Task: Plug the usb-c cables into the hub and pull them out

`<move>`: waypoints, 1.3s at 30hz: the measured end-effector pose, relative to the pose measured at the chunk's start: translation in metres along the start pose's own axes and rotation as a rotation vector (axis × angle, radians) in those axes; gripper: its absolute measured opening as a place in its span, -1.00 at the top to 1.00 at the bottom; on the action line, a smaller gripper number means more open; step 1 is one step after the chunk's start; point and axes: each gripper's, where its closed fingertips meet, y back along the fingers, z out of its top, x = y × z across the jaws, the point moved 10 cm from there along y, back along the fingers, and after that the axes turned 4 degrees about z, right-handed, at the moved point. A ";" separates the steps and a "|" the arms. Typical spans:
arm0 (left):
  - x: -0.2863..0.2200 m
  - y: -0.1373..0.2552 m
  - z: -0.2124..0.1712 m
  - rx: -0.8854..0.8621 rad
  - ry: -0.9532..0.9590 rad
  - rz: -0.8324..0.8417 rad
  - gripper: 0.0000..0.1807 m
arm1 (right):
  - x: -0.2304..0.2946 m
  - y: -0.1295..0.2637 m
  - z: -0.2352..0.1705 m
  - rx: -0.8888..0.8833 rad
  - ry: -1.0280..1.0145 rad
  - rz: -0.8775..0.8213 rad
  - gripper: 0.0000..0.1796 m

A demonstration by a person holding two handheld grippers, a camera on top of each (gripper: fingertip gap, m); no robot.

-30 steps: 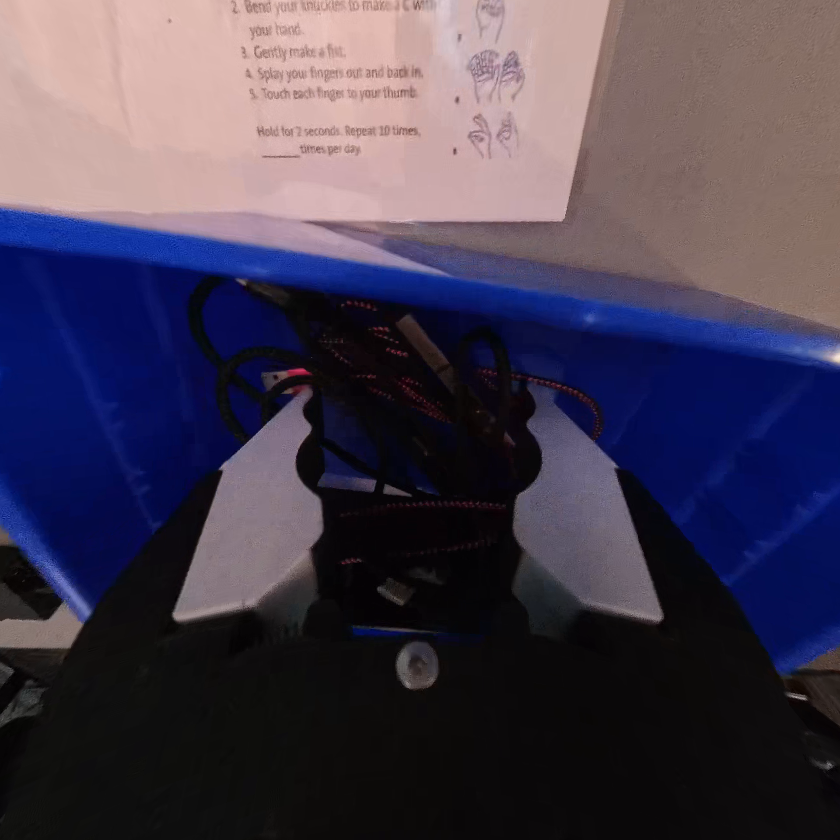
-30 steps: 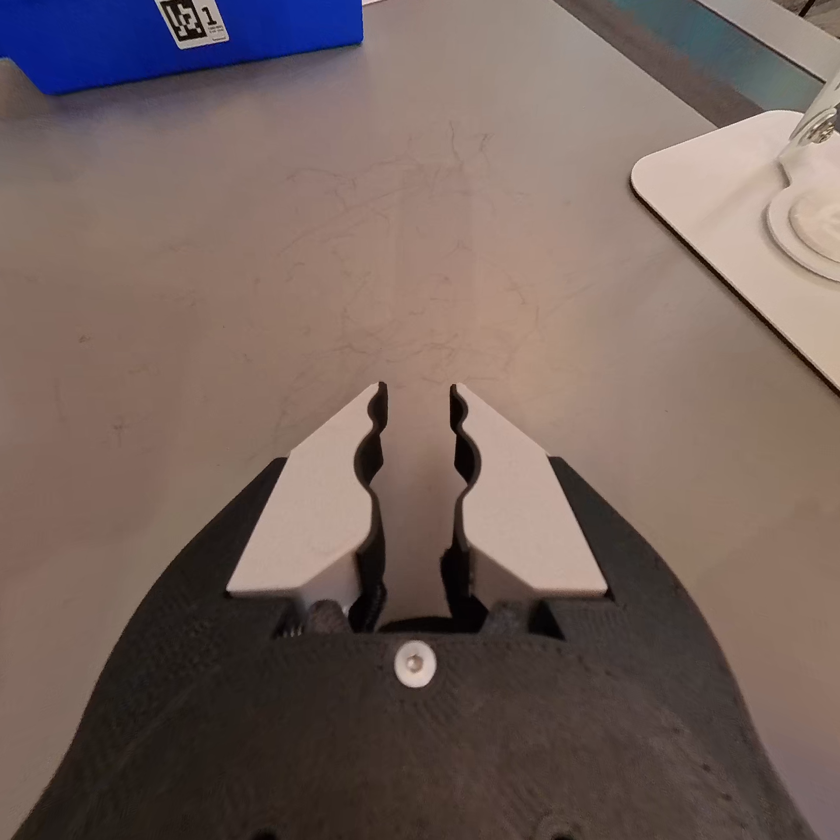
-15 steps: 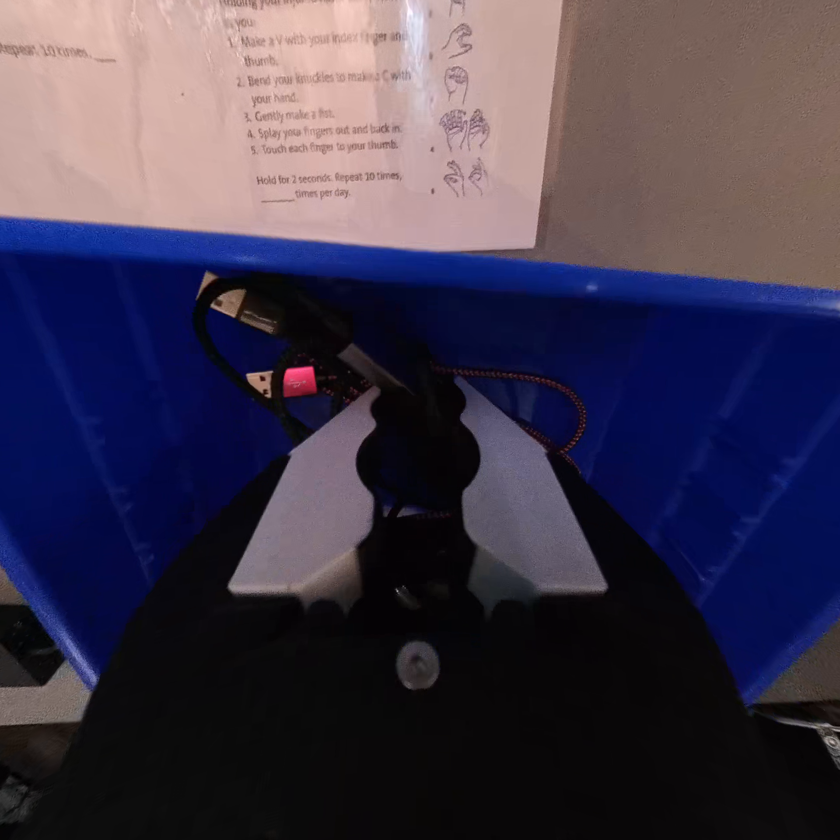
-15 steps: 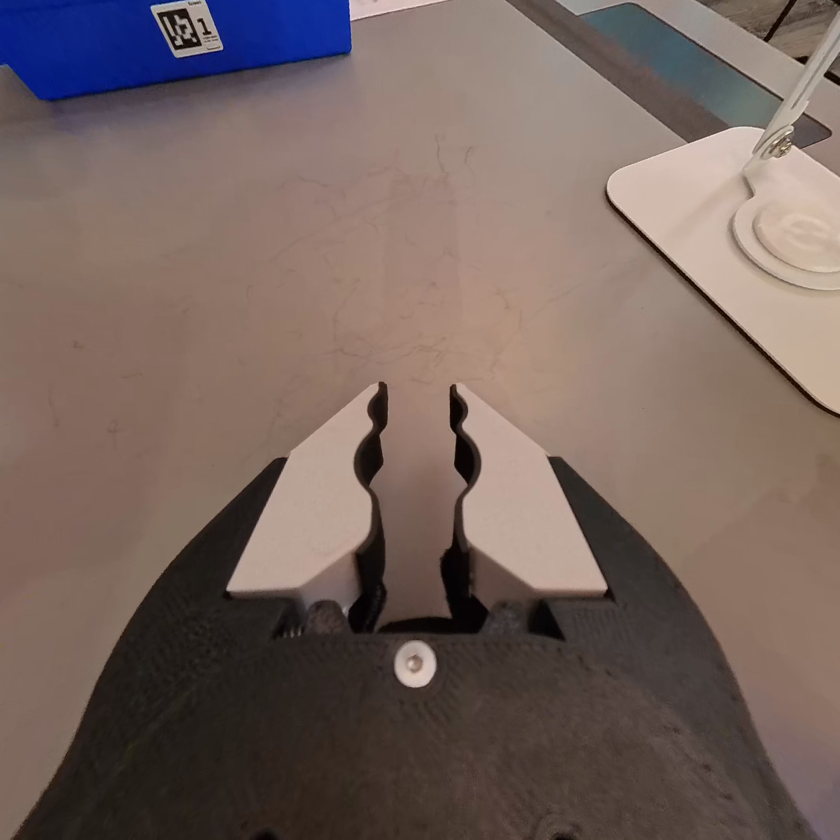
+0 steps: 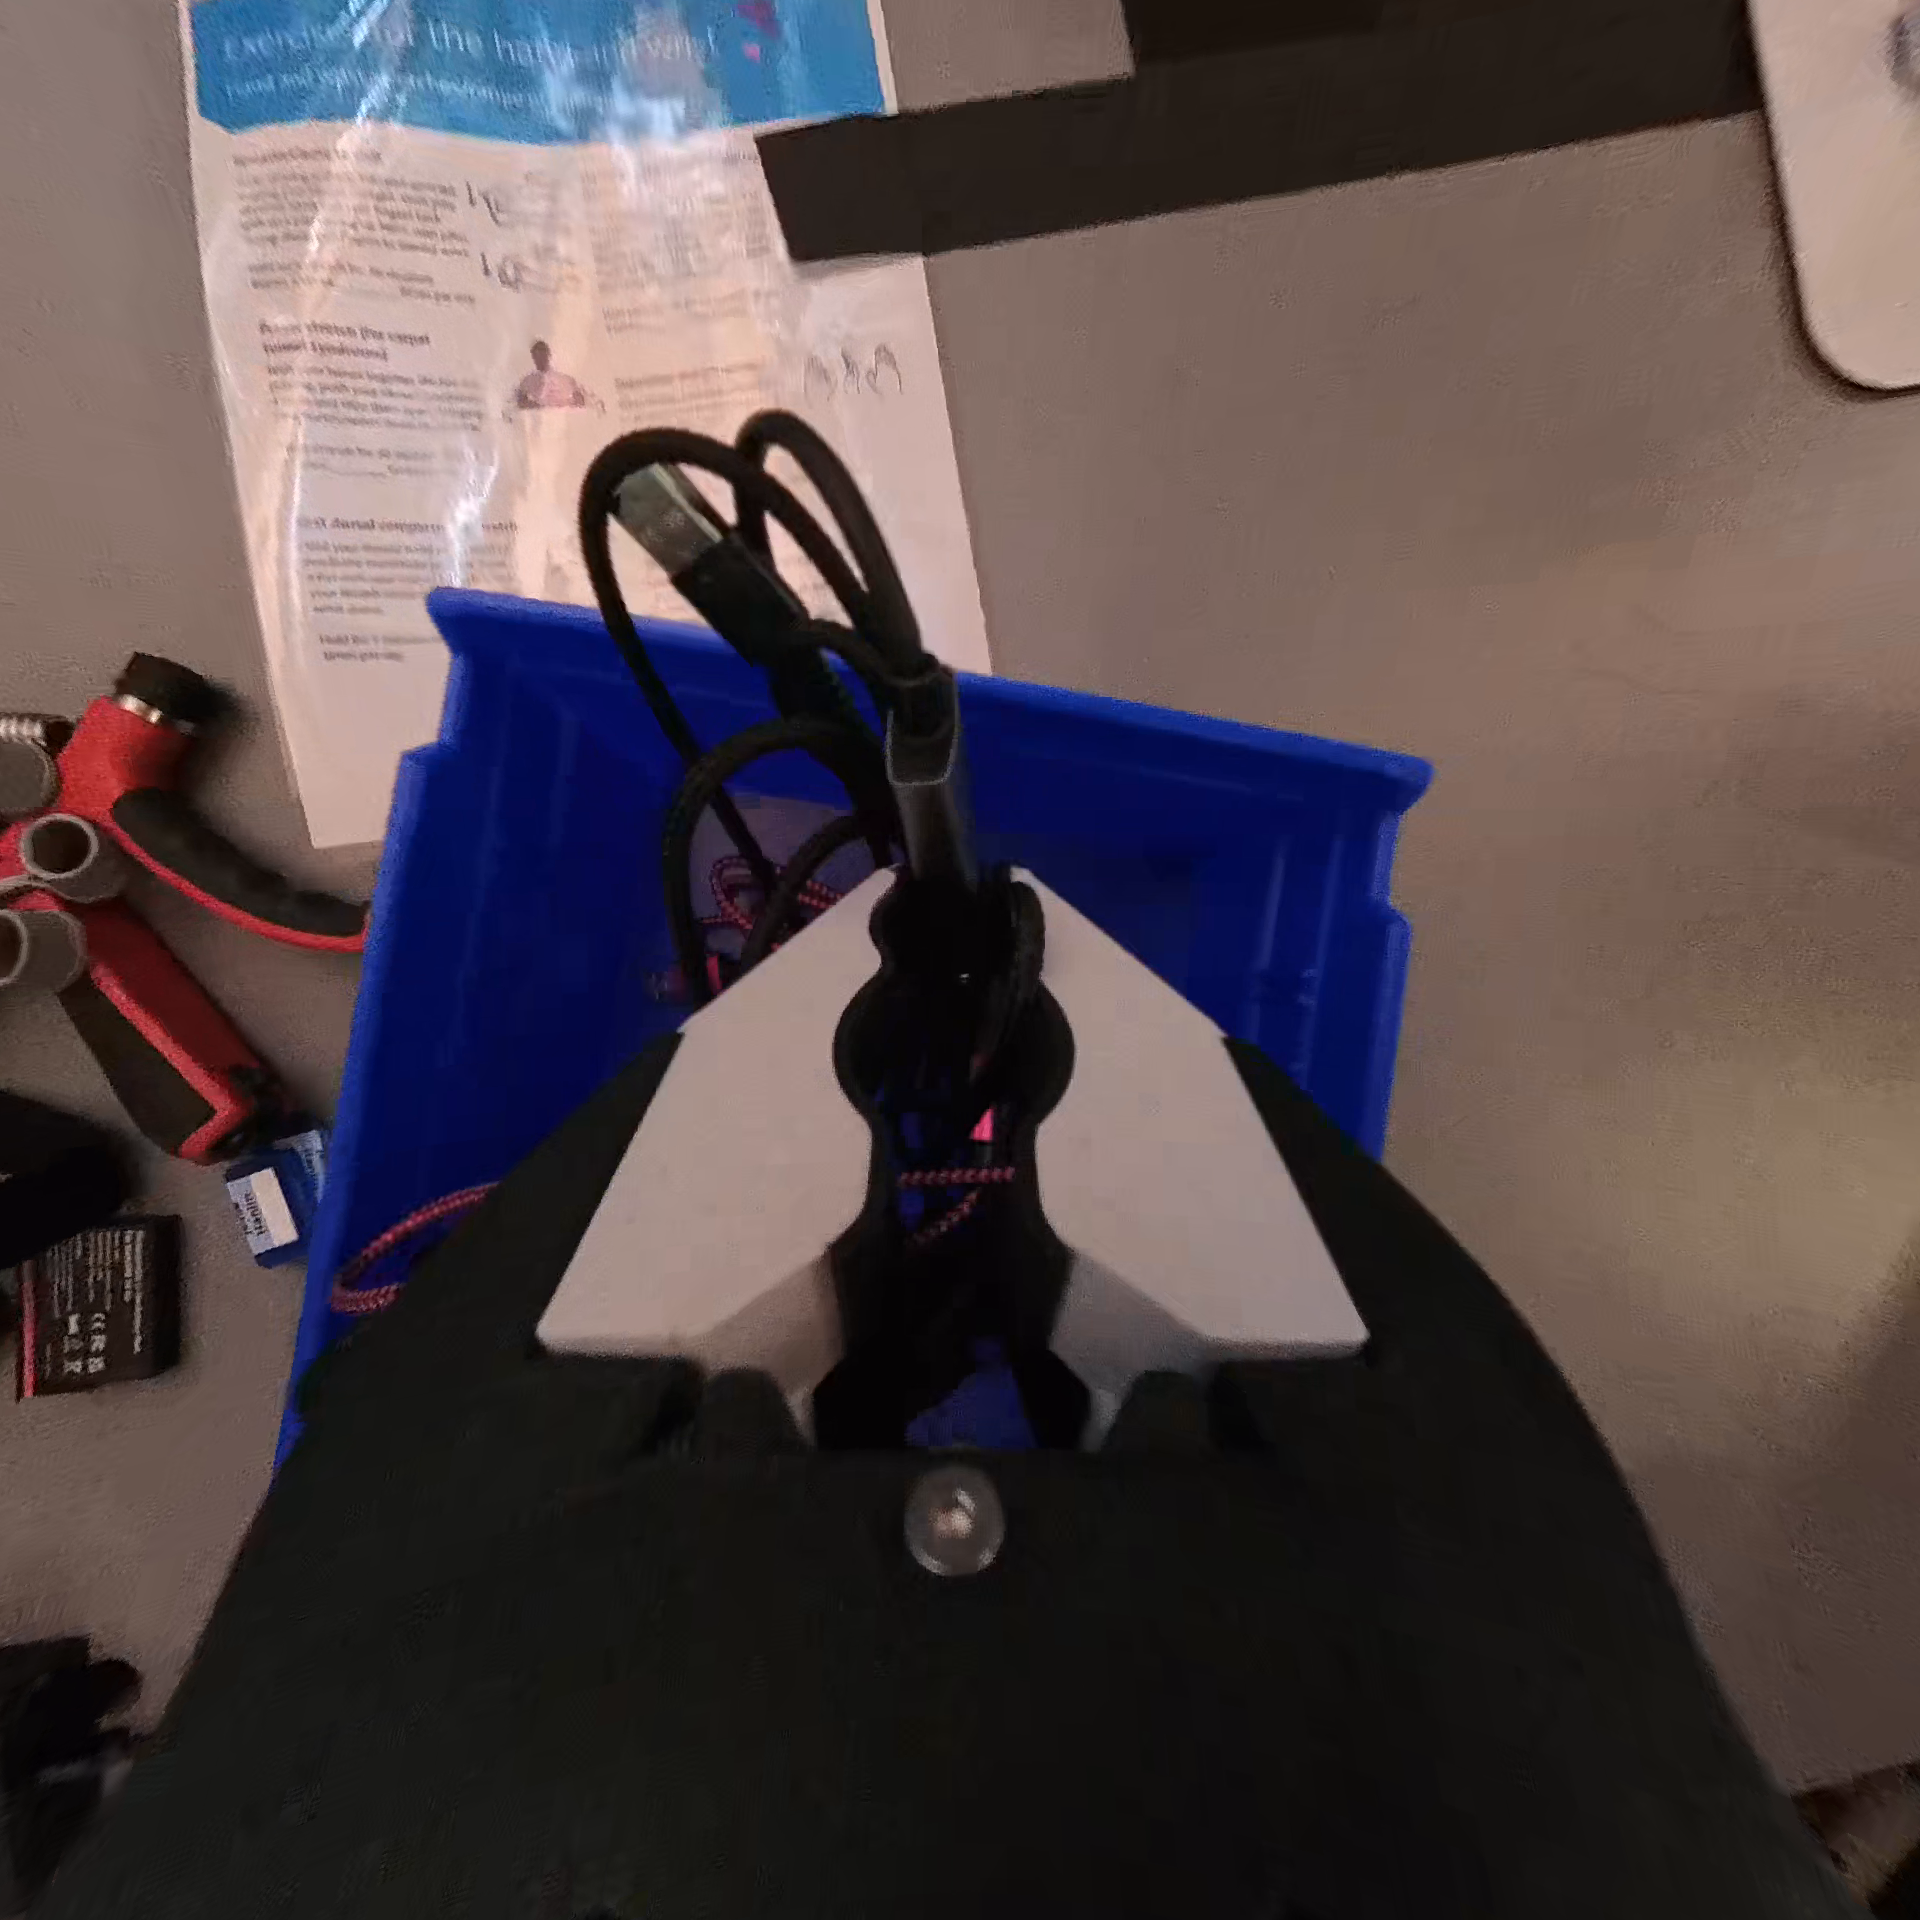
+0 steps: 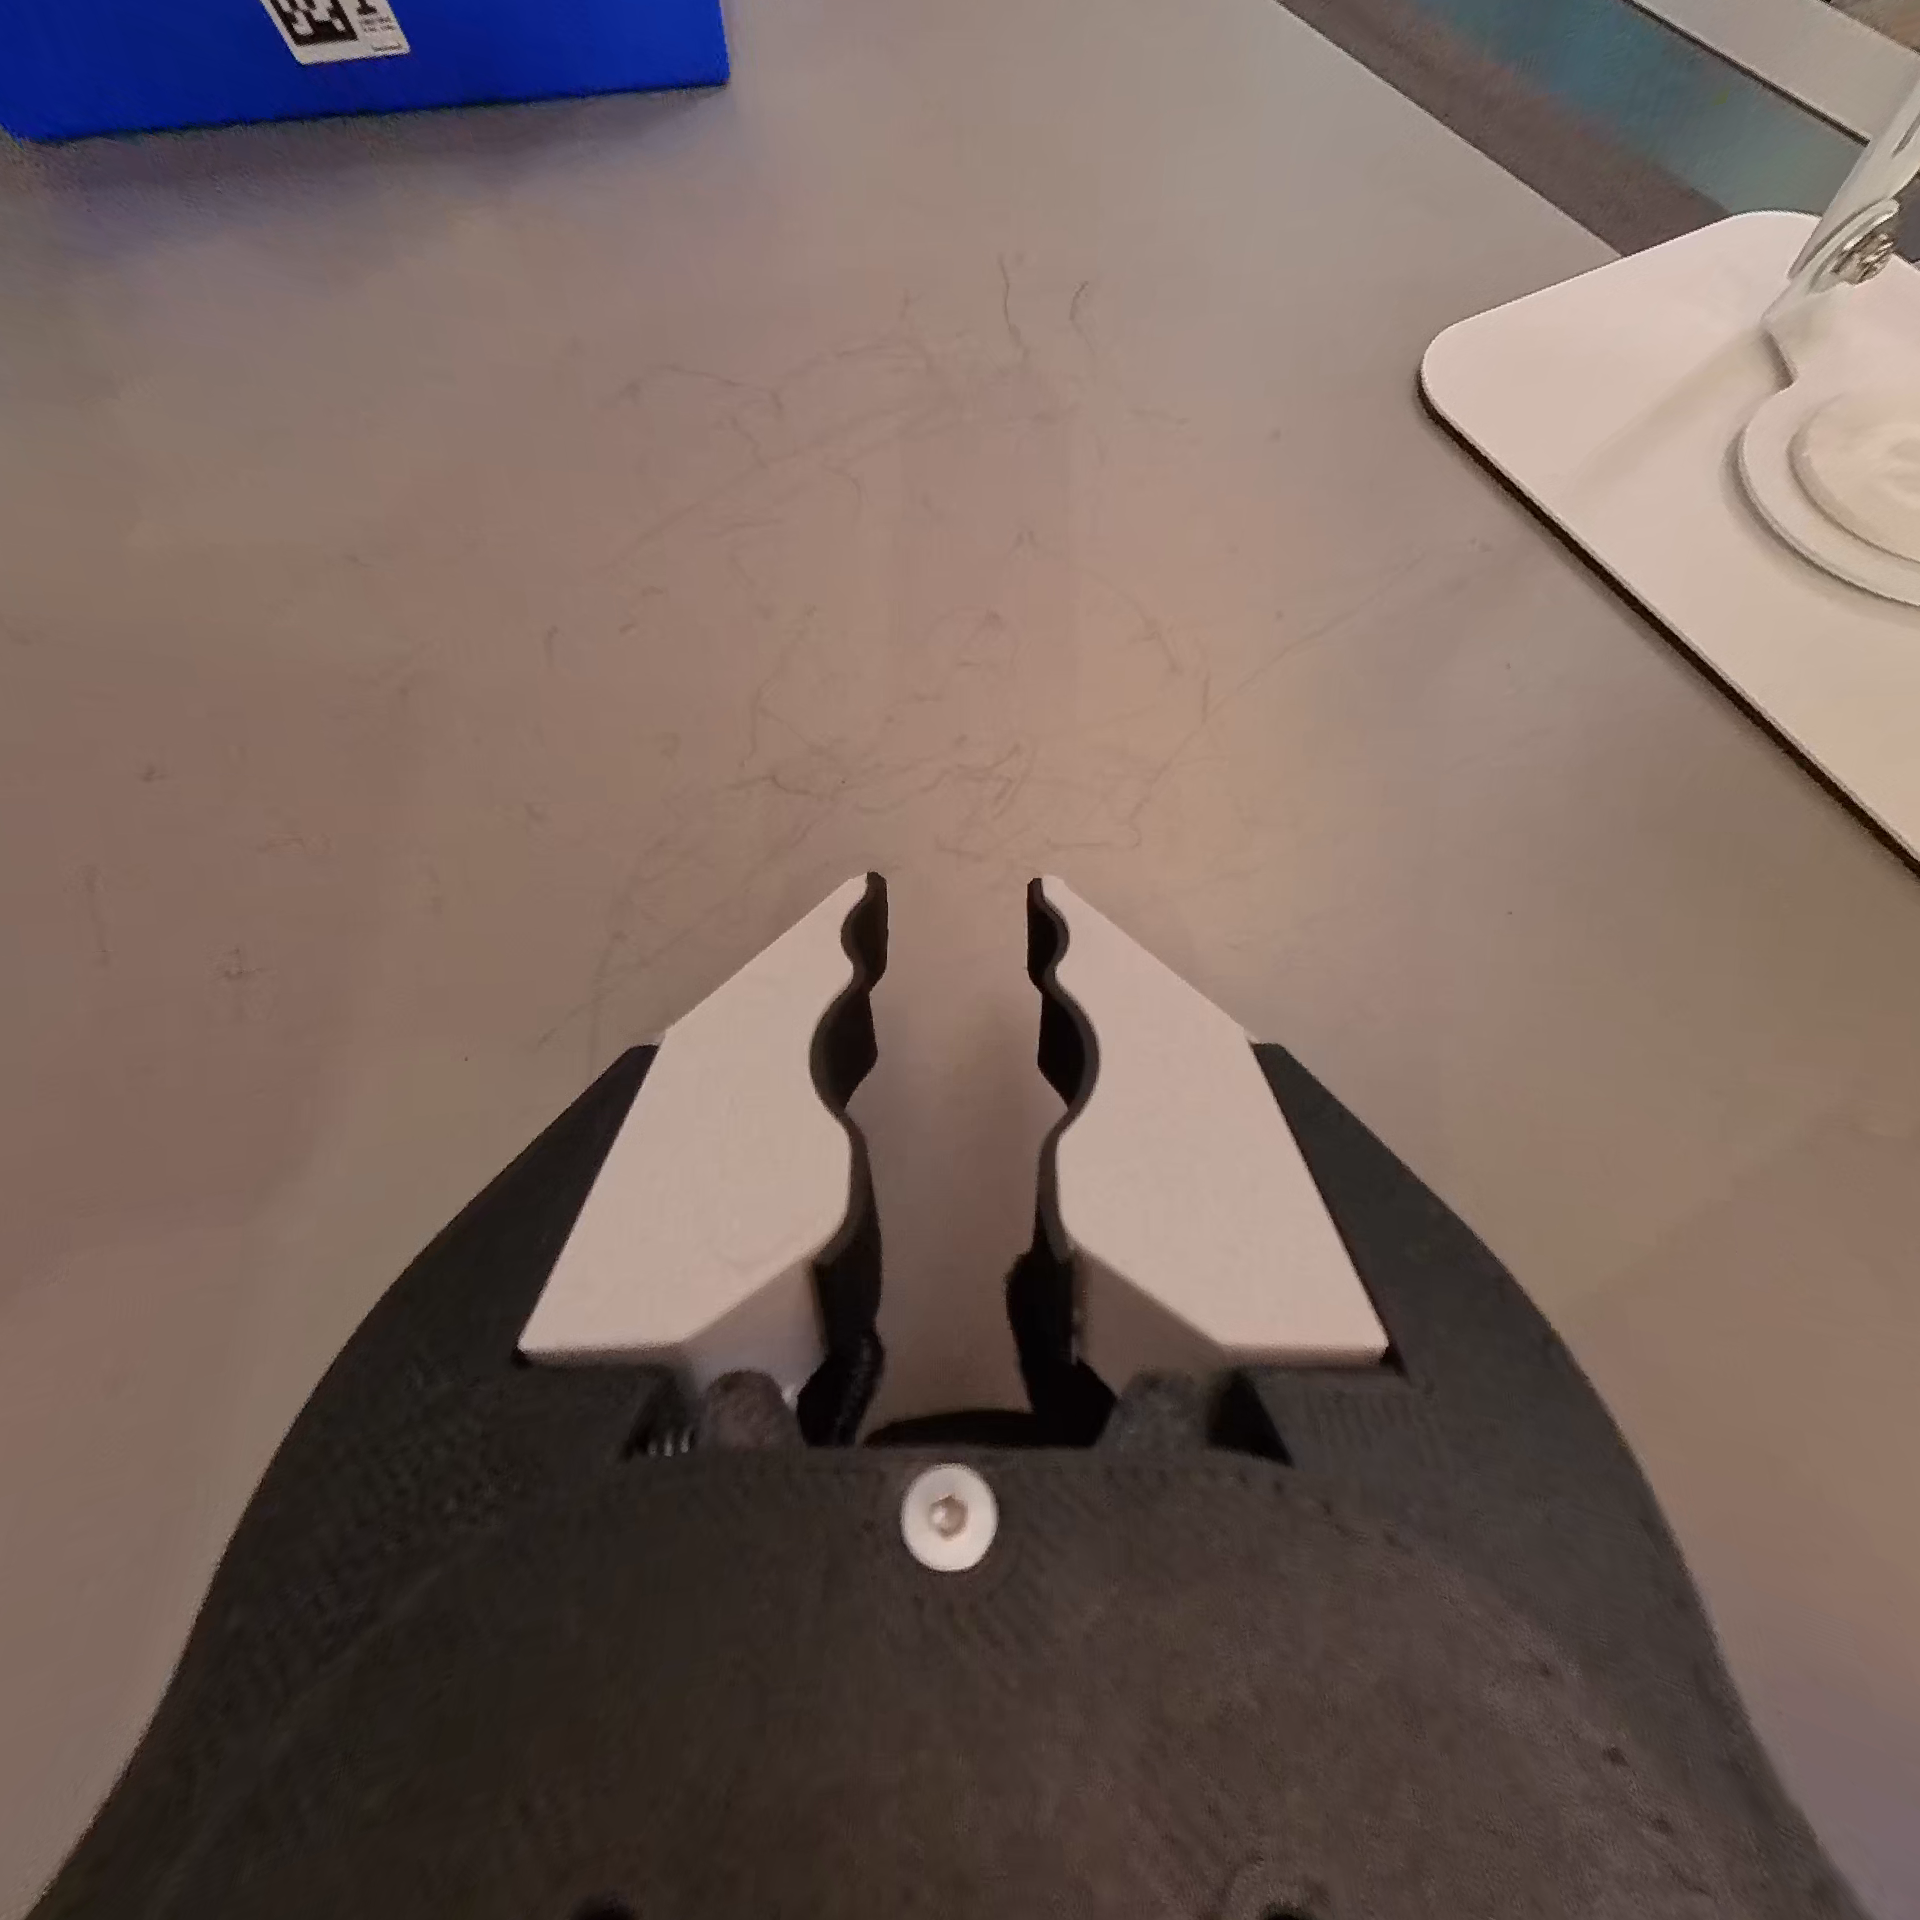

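Left gripper (image 5: 956,894): you have its two fingers clamped on one black cable (image 5: 717,561), looped up at 12 o'clock above the one blue bin (image 5: 1195,831).
Other cables: one red-black braided cable (image 5: 416,1236) in the bin.
Right gripper (image 6: 956,894): yours hangs empty, fingers slightly parted, over the grey table (image 6: 520,520).
Hub: not visible.

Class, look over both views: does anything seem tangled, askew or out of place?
Yes. The left tongs grip a knotted black cable bundle, loops hanging above the blue bin. No hub is visible.
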 end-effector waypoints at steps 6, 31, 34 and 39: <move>-0.004 0.050 0.016 -0.185 -0.030 0.027 0.87 | -0.002 -0.001 -0.002 0.001 -0.009 -0.001 0.73; -0.220 0.171 0.107 -0.488 -0.464 -0.283 0.88 | -0.016 0.016 0.000 -0.087 -0.072 -0.084 0.73; -0.240 0.124 0.088 -0.438 -0.401 -0.417 0.88 | -0.021 0.026 0.001 -0.147 -0.110 -0.117 0.73; -0.275 0.050 0.052 -0.342 -0.320 -0.604 0.88 | -0.023 0.044 0.009 -0.340 -0.144 -0.088 0.70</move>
